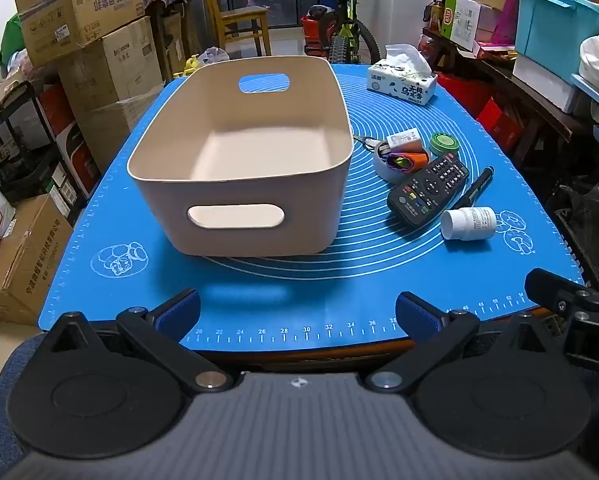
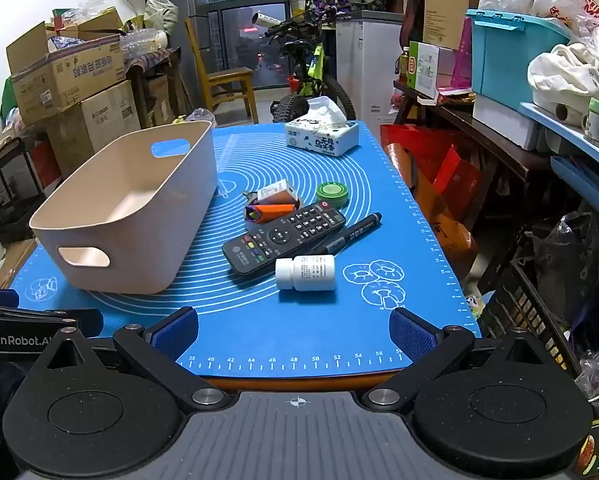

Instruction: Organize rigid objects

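An empty beige bin (image 1: 203, 168) (image 2: 79, 216) with cut-out handles stands on the blue mat (image 1: 139, 300) (image 2: 291, 328). To its right lie a black remote (image 1: 429, 190) (image 2: 285, 238), a white pill bottle (image 1: 468, 223) (image 2: 305, 273), a black marker (image 1: 475, 186) (image 2: 353, 232), a green round tin (image 1: 443, 143) (image 2: 331, 194), an orange and purple object on a white tape roll (image 1: 399, 162) (image 2: 267, 212) and a small white box (image 1: 404, 139) (image 2: 276, 191). My left gripper (image 1: 297, 314) and right gripper (image 2: 293, 332) are open and empty at the mat's near edge.
A tissue pack (image 1: 402, 82) (image 2: 321, 136) sits at the mat's far right. Cardboard boxes (image 1: 83, 36) stand left of the table, a wooden chair (image 1: 239, 16) and a bicycle (image 1: 343, 28) behind, cluttered shelves (image 2: 539, 128) to the right.
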`<state>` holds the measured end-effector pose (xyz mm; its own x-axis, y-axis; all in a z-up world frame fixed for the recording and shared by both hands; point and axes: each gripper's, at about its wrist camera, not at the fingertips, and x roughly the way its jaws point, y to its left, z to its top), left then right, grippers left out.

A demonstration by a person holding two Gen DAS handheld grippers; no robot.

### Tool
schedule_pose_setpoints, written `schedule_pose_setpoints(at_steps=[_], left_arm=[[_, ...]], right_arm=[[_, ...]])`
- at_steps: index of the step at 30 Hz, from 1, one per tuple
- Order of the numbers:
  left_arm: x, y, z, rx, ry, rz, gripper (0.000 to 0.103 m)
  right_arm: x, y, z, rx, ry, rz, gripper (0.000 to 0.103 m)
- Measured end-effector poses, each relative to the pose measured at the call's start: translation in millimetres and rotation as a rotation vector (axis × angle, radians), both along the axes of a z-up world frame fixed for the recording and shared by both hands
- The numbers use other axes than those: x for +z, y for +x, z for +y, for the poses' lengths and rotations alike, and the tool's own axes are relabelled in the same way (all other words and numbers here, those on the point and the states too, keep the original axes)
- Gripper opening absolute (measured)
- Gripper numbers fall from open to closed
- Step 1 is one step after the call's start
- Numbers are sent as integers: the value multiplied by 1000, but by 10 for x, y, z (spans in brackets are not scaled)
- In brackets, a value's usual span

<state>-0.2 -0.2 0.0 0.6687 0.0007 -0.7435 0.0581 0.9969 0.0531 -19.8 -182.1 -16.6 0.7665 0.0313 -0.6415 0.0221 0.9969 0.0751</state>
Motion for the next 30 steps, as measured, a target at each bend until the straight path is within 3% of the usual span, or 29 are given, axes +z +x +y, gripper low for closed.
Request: schedule_pose_setpoints(at_steps=[30], left_arm=[[4, 0, -73, -5, -4, 4, 102]], right_arm=[[4, 5, -15, 1, 8, 2, 101]])
